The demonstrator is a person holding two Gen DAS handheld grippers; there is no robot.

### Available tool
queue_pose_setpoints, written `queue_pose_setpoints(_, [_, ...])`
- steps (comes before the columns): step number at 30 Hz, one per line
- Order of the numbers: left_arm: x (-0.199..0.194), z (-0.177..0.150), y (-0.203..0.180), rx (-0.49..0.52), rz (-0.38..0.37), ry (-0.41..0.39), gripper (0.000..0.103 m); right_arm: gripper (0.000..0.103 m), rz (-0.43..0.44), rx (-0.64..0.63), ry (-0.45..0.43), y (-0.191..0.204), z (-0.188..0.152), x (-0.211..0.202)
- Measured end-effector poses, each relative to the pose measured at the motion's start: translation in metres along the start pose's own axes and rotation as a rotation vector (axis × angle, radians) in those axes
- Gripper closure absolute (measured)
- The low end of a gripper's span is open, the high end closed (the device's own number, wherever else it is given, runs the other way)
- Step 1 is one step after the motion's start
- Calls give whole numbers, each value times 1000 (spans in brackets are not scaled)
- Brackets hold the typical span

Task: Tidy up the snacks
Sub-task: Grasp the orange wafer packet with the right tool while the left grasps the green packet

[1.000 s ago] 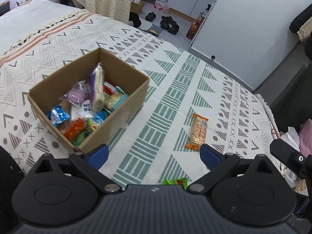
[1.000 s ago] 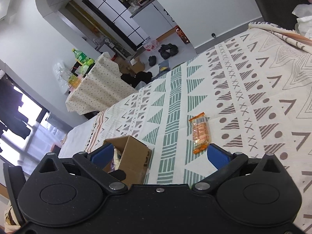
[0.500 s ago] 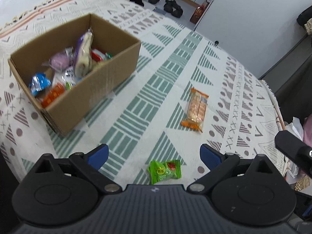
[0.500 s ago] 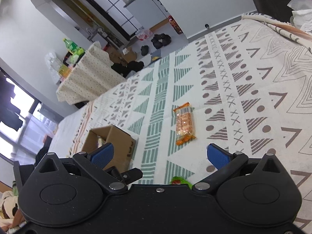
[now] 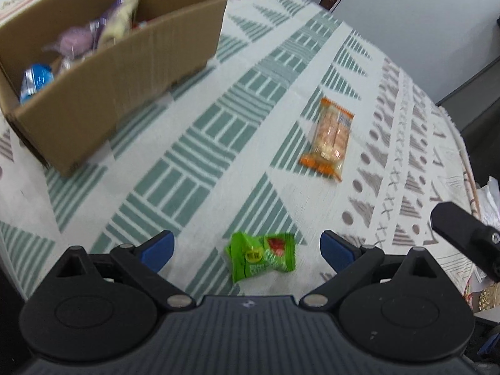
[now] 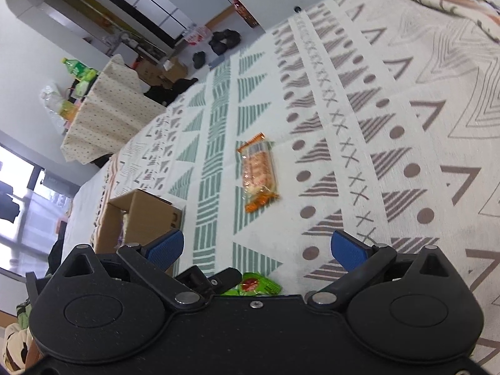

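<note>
A green snack packet (image 5: pixel 262 260) lies on the patterned cloth between the blue pads of my open left gripper (image 5: pixel 247 248). An orange cracker pack (image 5: pixel 328 139) lies farther ahead and to the right. A cardboard box (image 5: pixel 125 72) holding several wrapped snacks stands at the upper left. In the right wrist view my right gripper (image 6: pixel 256 250) is open and holds nothing. The orange cracker pack (image 6: pixel 257 173) lies ahead of it, the green snack packet (image 6: pixel 259 286) peeks out just under its body, and the cardboard box (image 6: pixel 140 218) is at the left.
The patterned tablecloth (image 5: pixel 218 162) covers the whole surface and drops off at the right edge (image 5: pixel 468 168). Part of the other gripper (image 5: pixel 462 231) juts in from the right. A cloth-covered side table with bottles (image 6: pixel 103 106) and shoes on the floor (image 6: pixel 225 39) lie beyond.
My left gripper has moved forward and down, so the green packet now sits between its pads and the box has slid to the upper left. The right gripper has drawn nearer to the crackers.
</note>
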State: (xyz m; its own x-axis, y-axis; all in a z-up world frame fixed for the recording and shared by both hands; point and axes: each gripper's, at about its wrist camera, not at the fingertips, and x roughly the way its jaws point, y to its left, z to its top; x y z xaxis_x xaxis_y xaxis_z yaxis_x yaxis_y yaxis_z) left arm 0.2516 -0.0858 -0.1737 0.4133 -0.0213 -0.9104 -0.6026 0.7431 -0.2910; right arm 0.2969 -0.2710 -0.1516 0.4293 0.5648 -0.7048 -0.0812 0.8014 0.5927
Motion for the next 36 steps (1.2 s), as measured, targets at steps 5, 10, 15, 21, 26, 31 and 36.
queue_pose_setpoints(5, [15,-5,4,-27,-15,45,6,2,-4,5,20,-2,-1,8])
queue_pose_setpoints(10, [23,-5,8,-67,-20,40,12,17,-8,25,70,-9,-9,23])
queue_pose_setpoints(15, [24,-6,3,-51,-11,14,25,27,-2,46,69,-11,-8,29])
queue_pose_setpoints(21, [28,3,2,-38,-47,63,102,33,5,60,65,-8,-3,42])
queue_pose_setpoints(26, [29,17,11,-60,-102,74,102,35,-11,39,60,0,-1,55])
queue_pose_setpoints(31, [25,37,19,-77,-132,60,103,38,-15,45,42,5,5,63])
queue_pose_setpoints(36, [19,59,23,-77,-152,23,103,38,-33,33,10,13,11,72])
